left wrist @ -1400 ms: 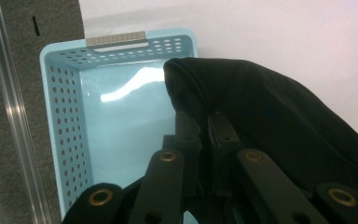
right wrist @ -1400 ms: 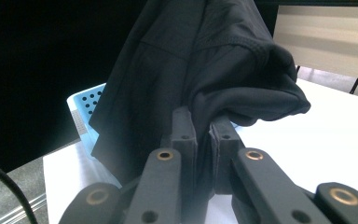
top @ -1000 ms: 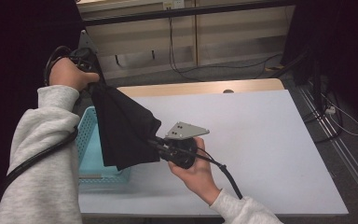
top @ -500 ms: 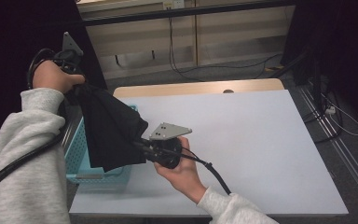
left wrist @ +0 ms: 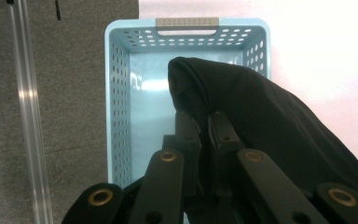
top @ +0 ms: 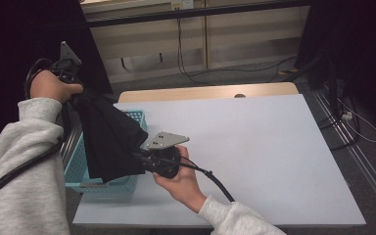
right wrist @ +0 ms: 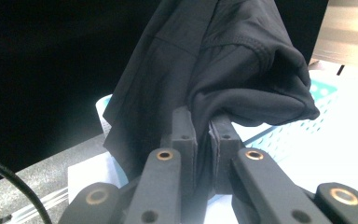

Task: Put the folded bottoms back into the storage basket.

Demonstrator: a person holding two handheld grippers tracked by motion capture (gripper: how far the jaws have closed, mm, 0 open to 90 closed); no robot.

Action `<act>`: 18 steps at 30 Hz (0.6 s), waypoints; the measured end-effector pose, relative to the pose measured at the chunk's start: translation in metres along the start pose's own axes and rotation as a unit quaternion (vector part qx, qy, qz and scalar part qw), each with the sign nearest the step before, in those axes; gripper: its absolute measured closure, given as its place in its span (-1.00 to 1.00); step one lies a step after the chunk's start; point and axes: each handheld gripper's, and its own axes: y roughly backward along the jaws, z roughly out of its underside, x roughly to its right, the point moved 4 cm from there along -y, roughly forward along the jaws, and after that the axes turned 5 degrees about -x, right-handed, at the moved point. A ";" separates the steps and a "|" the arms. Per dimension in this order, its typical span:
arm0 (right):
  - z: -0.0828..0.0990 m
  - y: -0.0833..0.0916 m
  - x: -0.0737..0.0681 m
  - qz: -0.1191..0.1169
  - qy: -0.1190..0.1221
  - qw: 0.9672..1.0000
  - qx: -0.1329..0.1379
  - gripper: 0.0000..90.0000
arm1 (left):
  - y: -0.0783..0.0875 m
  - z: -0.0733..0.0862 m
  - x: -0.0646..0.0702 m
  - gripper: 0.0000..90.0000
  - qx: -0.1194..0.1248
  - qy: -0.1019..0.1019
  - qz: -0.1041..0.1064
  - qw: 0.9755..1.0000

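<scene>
A black garment (top: 108,139) hangs stretched between my two grippers, over a light blue perforated basket (top: 77,164) at the table's left edge. My left gripper (top: 73,87) is raised at the upper left, shut on the garment's top end. In the left gripper view its jaws pinch a black fold (left wrist: 242,107) above the basket's floor (left wrist: 151,107). My right gripper (top: 139,157) sits low by the basket's right wall, shut on the garment's lower end. From the right gripper view the cloth (right wrist: 214,70) rises from the closed jaws, with the basket (right wrist: 324,91) behind it.
The white table (top: 254,152) spreads to the right of the basket. Its far edge is a wooden strip (top: 210,92). A dark floor with cables (top: 215,73) and a metal rail (left wrist: 28,112) lie beyond the table's left and far sides.
Both hands have carried the black garment leftward and a little lower, so it now hangs over the basket. The grips are unchanged.
</scene>
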 end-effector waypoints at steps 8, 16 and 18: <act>0.000 -0.011 -0.005 -0.009 0.003 1.000 -0.007 0.85 | -0.005 0.002 -0.010 0.89 -0.003 0.011 -0.004 1.000; 0.000 -0.015 -0.005 -0.007 0.007 1.000 -0.007 0.85 | -0.008 0.003 -0.016 0.89 -0.005 0.013 -0.006 1.000; 0.001 -0.017 -0.005 -0.008 0.008 1.000 -0.008 0.85 | -0.010 0.003 -0.018 0.89 -0.003 0.015 -0.007 1.000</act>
